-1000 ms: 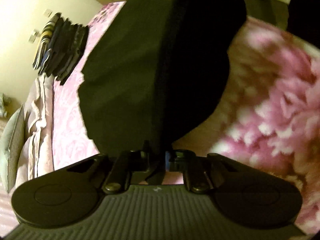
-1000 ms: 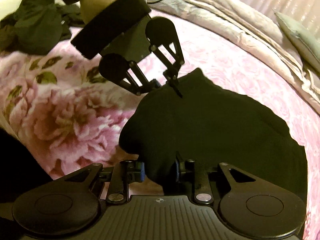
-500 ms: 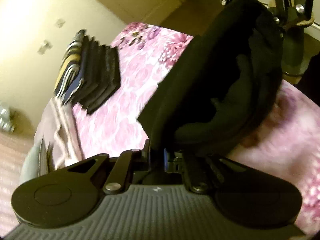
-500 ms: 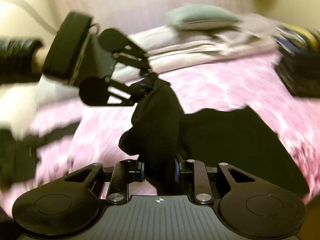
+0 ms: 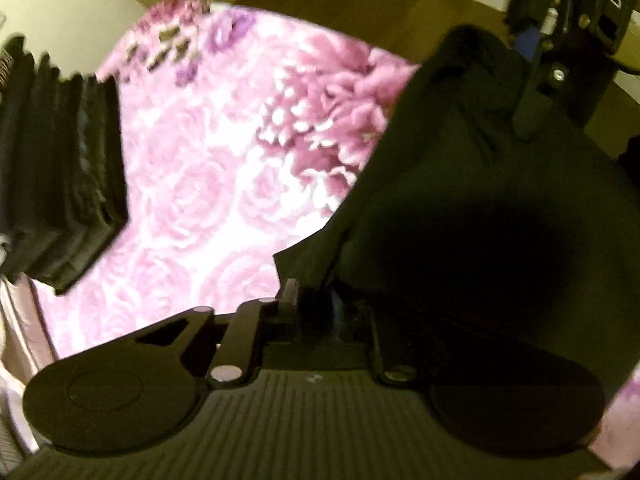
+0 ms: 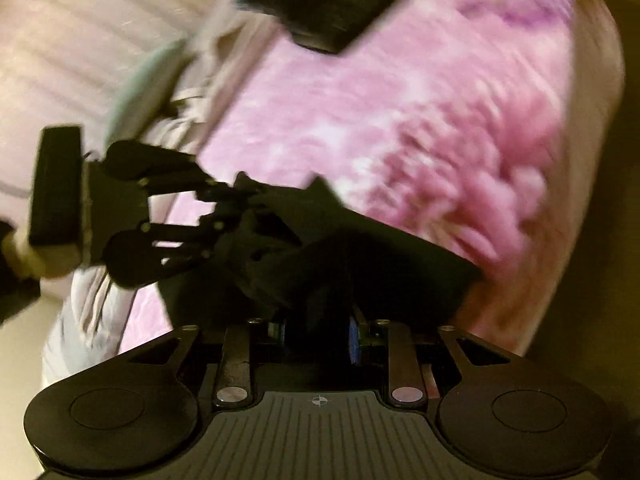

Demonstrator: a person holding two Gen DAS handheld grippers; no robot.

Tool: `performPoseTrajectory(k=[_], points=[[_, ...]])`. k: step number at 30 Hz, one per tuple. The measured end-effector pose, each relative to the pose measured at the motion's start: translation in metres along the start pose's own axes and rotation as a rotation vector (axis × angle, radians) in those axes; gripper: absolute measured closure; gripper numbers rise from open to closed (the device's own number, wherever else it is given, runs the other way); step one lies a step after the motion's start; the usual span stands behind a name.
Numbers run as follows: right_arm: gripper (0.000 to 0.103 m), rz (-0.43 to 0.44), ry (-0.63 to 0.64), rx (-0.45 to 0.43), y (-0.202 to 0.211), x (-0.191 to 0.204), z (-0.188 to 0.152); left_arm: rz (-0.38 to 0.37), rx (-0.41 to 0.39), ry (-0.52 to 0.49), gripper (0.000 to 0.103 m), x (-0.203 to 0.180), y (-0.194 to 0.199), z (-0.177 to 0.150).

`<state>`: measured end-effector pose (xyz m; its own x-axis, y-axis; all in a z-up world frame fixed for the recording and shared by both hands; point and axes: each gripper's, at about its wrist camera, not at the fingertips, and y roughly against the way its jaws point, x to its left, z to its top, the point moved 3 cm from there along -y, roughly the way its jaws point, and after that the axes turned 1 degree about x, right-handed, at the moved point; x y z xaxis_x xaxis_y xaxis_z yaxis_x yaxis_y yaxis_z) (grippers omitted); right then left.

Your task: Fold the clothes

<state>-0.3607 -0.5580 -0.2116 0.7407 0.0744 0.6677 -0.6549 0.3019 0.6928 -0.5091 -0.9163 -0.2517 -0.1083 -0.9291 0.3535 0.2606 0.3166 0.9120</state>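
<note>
Both grippers, left [image 5: 316, 300] and right [image 6: 316, 330], swing the dark folded fabric garment [image 5: 480, 200] toward the bed's [image 5: 224, 168] foot, jaws just easing wider yet gripping it.

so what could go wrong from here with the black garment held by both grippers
1. The left gripper has just been opening with only a thin edge of the black garment between its jaws, so that corner could slip and undo the fold.
2. The garment hangs bunched in the right gripper, so it may land creased.
3. It might knock the stack.
</note>
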Motion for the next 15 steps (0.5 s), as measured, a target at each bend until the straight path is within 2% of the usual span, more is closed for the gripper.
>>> performPoseTrajectory(k=[1, 2, 3, 4, 6, 8, 10, 13, 14, 15], points=[[0.057, -0.003, -0.035, 0.011, -0.001, -0.009, 0.0, -0.005, 0.002, 0.022, 0.082, 0.002, -0.003, 0.0], [0.051, -0.013, -0.051, 0.001, 0.004, -0.013, 0.0, -0.007, -0.001, 0.049, 0.078, 0.004, -0.003, -0.002], [0.039, -0.013, -0.054, -0.008, 0.008, -0.014, -0.001, -0.008, -0.008, 0.087, 0.075, 0.007, 0.001, -0.005], [0.036, -0.008, -0.058, -0.013, 0.012, -0.013, -0.002, -0.01, -0.016, 0.132, 0.073, 0.011, 0.009, -0.009], [0.036, 0.019, -0.067, -0.021, 0.017, -0.01, -0.002, -0.004, -0.026, 0.249, 0.067, 0.018, 0.028, -0.025], [0.036, 0.038, -0.062, -0.02, 0.013, -0.004, -0.001, -0.011, -0.02, 0.377, 0.067, 0.028, 0.04, -0.044], [0.036, 0.021, -0.062, -0.022, 0.003, 0.0, 0.001, -0.018, 0.001, 0.485, 0.067, 0.03, 0.047, -0.062], [0.036, -0.008, -0.157, -0.039, -0.01, -0.011, 0.002, -0.035, 0.03, 0.594, 0.067, 0.025, 0.045, -0.085], [0.042, -0.02, -0.191, -0.043, -0.014, -0.015, 0.002, -0.045, 0.034, 0.618, 0.067, 0.022, 0.043, -0.088], [0.063, -0.031, -0.223, -0.048, -0.018, -0.019, 0.002, -0.055, 0.038, 0.637, 0.067, 0.018, 0.04, -0.09]])
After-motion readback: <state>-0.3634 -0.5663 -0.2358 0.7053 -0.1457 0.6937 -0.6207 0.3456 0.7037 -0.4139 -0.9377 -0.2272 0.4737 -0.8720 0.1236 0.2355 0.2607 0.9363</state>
